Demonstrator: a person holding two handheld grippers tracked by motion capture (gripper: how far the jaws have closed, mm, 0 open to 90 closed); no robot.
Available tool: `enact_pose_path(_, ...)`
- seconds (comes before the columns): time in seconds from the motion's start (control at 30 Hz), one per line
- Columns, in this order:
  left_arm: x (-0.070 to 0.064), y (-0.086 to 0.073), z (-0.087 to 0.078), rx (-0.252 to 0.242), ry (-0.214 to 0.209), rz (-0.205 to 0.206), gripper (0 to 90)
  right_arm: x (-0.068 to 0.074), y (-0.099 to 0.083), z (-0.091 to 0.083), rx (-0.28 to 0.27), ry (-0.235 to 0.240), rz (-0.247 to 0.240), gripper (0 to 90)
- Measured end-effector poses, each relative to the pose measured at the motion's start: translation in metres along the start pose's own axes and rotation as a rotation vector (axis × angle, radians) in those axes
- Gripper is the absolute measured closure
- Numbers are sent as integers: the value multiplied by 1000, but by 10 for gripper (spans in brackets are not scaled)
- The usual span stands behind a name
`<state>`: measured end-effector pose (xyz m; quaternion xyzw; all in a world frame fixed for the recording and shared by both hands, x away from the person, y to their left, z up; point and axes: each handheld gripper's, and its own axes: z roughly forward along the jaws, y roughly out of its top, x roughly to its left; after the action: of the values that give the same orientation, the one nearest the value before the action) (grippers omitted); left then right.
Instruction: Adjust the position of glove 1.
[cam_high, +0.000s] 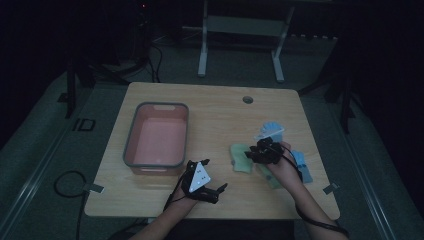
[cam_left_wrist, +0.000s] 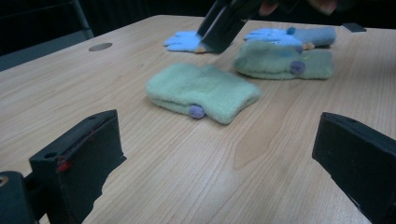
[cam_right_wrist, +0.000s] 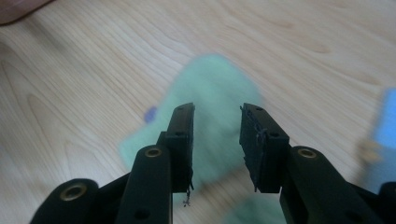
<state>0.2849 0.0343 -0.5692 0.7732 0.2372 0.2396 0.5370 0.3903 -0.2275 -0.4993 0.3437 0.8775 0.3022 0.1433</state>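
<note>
The near green mitten (cam_left_wrist: 203, 92) lay flat on the wooden table (cam_high: 220, 107), folded, a small purple bobble at its edge, right of the table's middle. The right gripper (cam_right_wrist: 215, 122) hung directly above it, jaws apart with a moderate gap and nothing between them; in the right gripper view the mitten's pale green body (cam_right_wrist: 212, 107) showed through that gap, blurred, so the gripper was likely moving, and it was apparently lined up to come down on the fabric. It was not yet touching the mitten as far as the pictures showed. A second green mitten (cam_left_wrist: 285, 60) lay just behind the first, and two light blue gloves (cam_left_wrist: 184, 41) lay beyond that, one partly overlapped by the farther green one; the four pieces were bunched together on the right side, probably as a pile waiting to be sorted or moved. The left gripper (cam_left_wrist: 219, 158) rested low at the table's near edge, jaws spread wide and empty, facing the near mitten from well apart, seemingly waiting its turn. A pink bin with a grey rim (cam_high: 131, 137) stood empty on the left half of the table, well apart from the mittens, a likely destination for them.
</note>
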Motion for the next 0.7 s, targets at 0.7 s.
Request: enact_pose_path(0.7, 0, 0, 0, 3, 4, 1, 19, -26, -74, -33, 60, -59, 95, 613)
